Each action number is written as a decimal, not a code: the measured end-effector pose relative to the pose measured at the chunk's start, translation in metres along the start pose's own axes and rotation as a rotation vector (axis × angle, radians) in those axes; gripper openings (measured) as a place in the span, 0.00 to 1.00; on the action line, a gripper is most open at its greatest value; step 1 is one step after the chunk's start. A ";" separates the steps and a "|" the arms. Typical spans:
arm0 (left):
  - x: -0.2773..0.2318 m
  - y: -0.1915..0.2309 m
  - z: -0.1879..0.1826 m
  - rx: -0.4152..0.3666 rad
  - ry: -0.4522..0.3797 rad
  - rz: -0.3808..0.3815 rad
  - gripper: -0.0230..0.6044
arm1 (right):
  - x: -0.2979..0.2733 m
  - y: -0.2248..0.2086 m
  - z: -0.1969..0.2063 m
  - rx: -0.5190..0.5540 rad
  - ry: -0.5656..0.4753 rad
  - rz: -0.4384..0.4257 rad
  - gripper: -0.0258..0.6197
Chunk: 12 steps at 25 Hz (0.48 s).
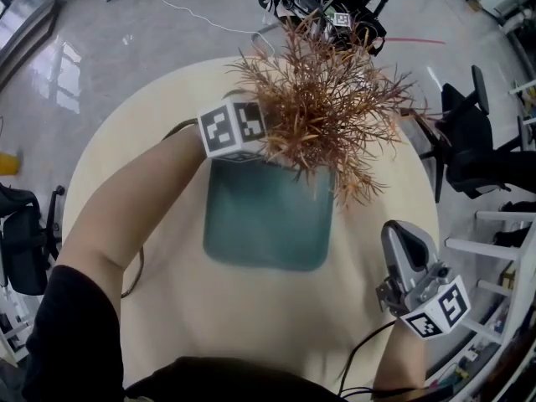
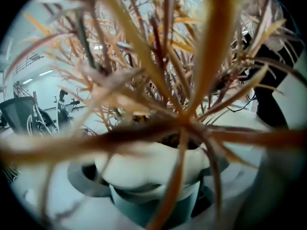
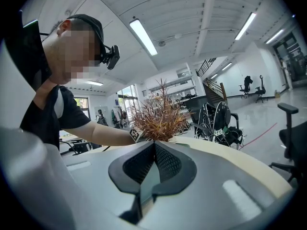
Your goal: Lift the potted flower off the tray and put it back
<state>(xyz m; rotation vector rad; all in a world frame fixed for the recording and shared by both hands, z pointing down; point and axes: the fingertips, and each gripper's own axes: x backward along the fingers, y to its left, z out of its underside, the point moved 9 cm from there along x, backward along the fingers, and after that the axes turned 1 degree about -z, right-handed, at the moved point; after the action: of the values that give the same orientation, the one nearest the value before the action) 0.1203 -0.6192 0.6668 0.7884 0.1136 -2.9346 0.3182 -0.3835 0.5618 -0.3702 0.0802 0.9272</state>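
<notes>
The potted flower [image 1: 327, 107], a bush of stiff brown-orange leaves, stands at the far edge of the dark green tray [image 1: 260, 224]. My left gripper [image 1: 276, 147] reaches into the leaves from the left, its marker cube [image 1: 234, 128] showing. In the left gripper view the white pot [image 2: 148, 164] fills the gap between the wide jaws of the left gripper [image 2: 153, 178], both pads against it; leaves [image 2: 182, 119] cross the lens. My right gripper [image 1: 400, 229] [image 3: 154, 146] hovers at the table's right front, shut and empty, and it sees the plant [image 3: 160, 116] ahead.
The round beige table [image 1: 167, 308] holds the tray. A black cable [image 1: 138, 266] trails off its left side. Office chairs stand at the right [image 1: 469, 141], the left [image 1: 25, 241] and beyond the far edge [image 1: 335, 7].
</notes>
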 end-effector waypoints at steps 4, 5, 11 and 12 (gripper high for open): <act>0.005 0.000 0.002 0.016 -0.010 -0.014 0.90 | 0.005 0.002 0.000 -0.002 -0.001 0.015 0.06; 0.007 0.001 0.003 0.020 -0.012 -0.020 0.90 | 0.007 0.001 0.001 -0.005 -0.001 0.020 0.06; 0.014 0.004 0.005 0.048 -0.017 -0.038 0.90 | 0.015 -0.005 0.006 -0.024 -0.004 0.056 0.06; 0.016 0.005 0.007 0.066 -0.007 -0.044 0.90 | 0.015 -0.005 0.007 -0.031 -0.005 0.059 0.06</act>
<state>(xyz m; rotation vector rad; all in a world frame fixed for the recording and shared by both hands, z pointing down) 0.1042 -0.6261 0.6644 0.7947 0.0347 -2.9968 0.3304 -0.3721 0.5658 -0.3959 0.0725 0.9885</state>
